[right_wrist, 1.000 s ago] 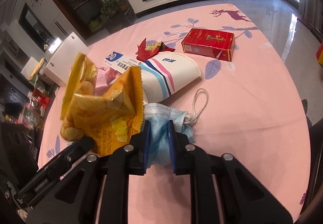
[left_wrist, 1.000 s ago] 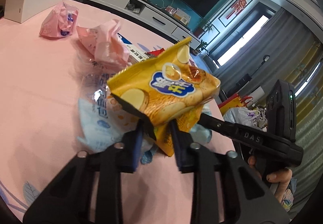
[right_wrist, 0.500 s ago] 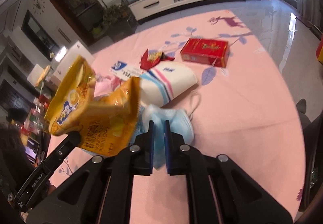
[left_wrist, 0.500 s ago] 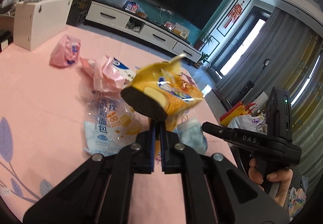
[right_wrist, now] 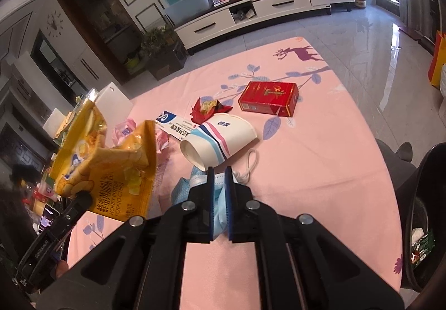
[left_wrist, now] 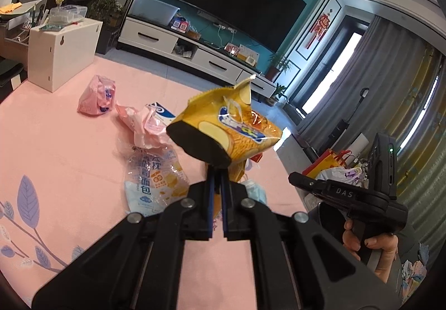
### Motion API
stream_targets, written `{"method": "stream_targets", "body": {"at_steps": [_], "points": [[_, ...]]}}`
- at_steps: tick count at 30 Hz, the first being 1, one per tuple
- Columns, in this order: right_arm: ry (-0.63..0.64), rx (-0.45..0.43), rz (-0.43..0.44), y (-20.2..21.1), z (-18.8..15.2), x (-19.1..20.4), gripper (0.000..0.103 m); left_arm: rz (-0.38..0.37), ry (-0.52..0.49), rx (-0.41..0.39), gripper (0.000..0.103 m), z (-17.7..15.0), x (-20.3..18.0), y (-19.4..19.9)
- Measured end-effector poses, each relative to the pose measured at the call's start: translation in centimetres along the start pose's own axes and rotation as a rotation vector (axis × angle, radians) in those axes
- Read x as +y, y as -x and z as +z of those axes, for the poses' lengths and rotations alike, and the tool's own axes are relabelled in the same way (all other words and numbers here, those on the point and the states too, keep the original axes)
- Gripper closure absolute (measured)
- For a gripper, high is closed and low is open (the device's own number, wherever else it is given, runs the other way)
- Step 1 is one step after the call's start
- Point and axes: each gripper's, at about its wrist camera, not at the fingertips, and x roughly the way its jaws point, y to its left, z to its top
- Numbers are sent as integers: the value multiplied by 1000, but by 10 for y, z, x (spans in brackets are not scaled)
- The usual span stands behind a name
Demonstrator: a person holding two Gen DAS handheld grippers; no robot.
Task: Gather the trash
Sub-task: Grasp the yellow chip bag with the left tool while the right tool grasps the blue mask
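Note:
My left gripper (left_wrist: 218,174) is shut on a yellow chip bag (left_wrist: 231,128) and holds it above the pink table; the bag also shows at the left of the right wrist view (right_wrist: 111,167). My right gripper (right_wrist: 219,173) is shut on a blue face mask (right_wrist: 192,187), lifted a little off the table. The mask shows in the left wrist view (left_wrist: 255,190) behind the bag. On the table lie a clear bread wrapper (left_wrist: 153,178), pink wrappers (left_wrist: 97,95), a white paper cup (right_wrist: 220,139) on its side, a red wrapper (right_wrist: 209,109) and a red box (right_wrist: 269,98).
A white box (left_wrist: 64,53) stands at the table's far left corner. A dark bin (right_wrist: 423,226) with trash in it stands at the table's right edge. A TV cabinet (right_wrist: 264,8) lines the far wall. The pink tablecloth (right_wrist: 320,170) has bare room at the right.
Both grippers have risen from the table. The left jaws have closed tight on the chip bag and lifted it. The right gripper has lifted the mask.

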Motion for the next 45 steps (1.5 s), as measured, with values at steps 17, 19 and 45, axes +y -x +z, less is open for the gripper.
{"method": "stream_targets", "body": {"at_steps": [17, 19, 45], "points": [[40, -79, -85, 36, -30, 4, 96, 5, 11, -46, 98, 13, 7, 24], [33, -57, -87, 27, -31, 3, 94, 23, 18, -50, 98, 13, 11, 25], [46, 97, -116, -67, -46, 11, 65, 89, 33, -8, 97, 10, 20, 20]]}}
